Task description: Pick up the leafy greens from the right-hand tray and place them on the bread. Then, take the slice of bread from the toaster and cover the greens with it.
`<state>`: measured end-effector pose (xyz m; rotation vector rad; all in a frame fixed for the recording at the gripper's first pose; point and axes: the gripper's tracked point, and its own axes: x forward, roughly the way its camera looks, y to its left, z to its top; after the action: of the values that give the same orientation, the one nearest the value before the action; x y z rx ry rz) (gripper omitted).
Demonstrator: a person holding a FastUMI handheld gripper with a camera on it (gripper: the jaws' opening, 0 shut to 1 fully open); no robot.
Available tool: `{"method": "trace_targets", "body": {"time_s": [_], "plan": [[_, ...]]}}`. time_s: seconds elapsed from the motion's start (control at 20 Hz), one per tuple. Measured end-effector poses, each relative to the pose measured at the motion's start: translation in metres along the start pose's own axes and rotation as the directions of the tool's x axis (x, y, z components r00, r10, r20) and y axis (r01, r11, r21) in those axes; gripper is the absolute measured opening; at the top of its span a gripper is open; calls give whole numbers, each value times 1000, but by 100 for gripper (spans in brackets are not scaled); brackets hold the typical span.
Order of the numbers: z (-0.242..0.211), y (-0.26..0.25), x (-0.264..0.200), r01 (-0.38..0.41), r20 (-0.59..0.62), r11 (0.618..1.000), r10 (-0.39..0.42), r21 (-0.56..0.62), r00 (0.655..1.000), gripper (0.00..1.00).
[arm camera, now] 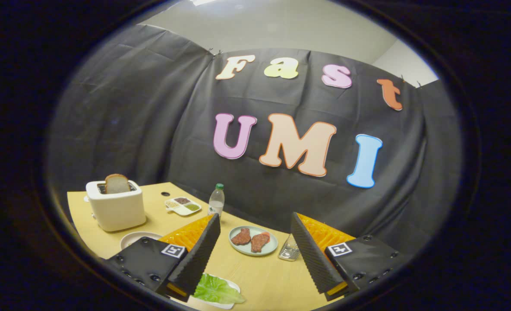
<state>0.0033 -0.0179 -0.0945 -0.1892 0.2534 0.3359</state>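
Observation:
My gripper [253, 252] hangs open above the wooden table [264, 272], with nothing between its fingers. The leafy greens [216, 290] lie on a small white tray [231, 298] just below the left finger [197, 259], part of them hidden by it. Far off to the left a white toaster [116, 207] holds a slice of bread [117, 184] upright in its slot. A white plate [137, 238] in front of the toaster is partly hidden behind the left finger; I cannot tell what lies on it.
A pale green plate [273, 246] with two pieces of meat [251, 239] lies between and beyond the fingers. A glass [289, 251] stands by the right finger. A water bottle [216, 200] and a divided condiment dish [183, 206] stand near the table's back edge.

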Motion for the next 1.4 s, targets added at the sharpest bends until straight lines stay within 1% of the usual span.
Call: {"method": "trace_targets", "body": {"time_s": [0.35,0.65,0.75,0.85,0.95,1.15,1.3,1.4], "plan": [[-37,3,2,-127,-87,990,122,-59,989,100],[-74,19,10,-240,-179,967,221,-89,959,100],[-91,30,13,-286,-215,953,260,-98,941,100],[-107,41,14,-341,-256,934,306,-105,917,100],[-125,48,16,-382,-295,916,334,-124,895,100],[-154,66,21,-466,-362,879,404,-99,840,100],[-174,70,28,-498,-411,860,417,-109,811,99],[-190,76,28,-524,-442,846,435,-96,784,99]]}}
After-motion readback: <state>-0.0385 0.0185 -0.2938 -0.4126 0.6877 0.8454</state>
